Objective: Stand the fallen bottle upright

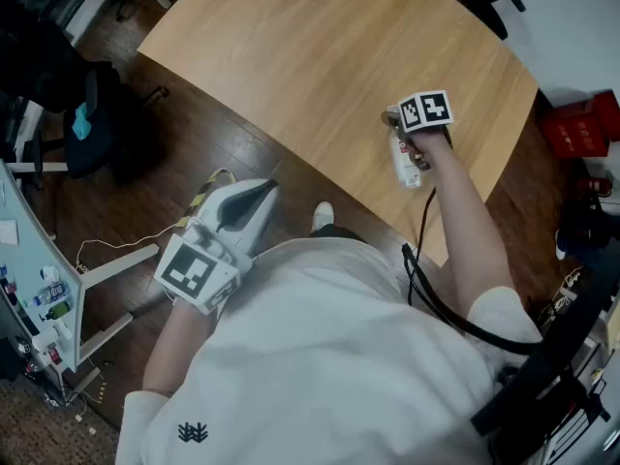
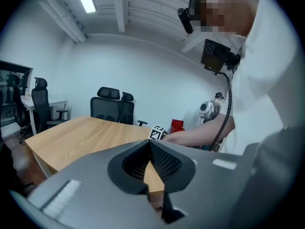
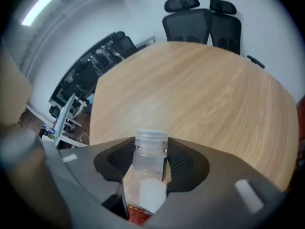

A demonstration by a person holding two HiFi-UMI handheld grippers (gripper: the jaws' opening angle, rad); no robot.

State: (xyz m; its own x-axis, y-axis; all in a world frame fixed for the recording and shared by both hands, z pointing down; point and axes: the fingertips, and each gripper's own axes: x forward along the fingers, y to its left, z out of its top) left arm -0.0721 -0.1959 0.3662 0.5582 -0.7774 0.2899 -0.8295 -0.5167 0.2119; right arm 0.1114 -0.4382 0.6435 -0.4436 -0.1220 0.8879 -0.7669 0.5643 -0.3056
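Observation:
The bottle [image 3: 145, 175] is clear plastic with a white cap and a red label. My right gripper [image 3: 151, 149] is shut on its upper body, with a dark pad on each side just below the cap. In the head view the bottle [image 1: 407, 163] sits below the marker cube of the right gripper [image 1: 404, 136], over the wooden table [image 1: 320, 56] near its front edge. Whether its base touches the wood I cannot tell. My left gripper [image 1: 263, 192] hangs off the table over the dark floor, its jaws meeting at the tips [image 2: 150, 145] with nothing between them.
A red box [image 1: 579, 124] lies on the floor right of the table. Two black office chairs [image 3: 200, 18] stand at the table's far side. A dark chair [image 1: 82, 114] and a white cable [image 1: 116, 243] are on the floor at the left.

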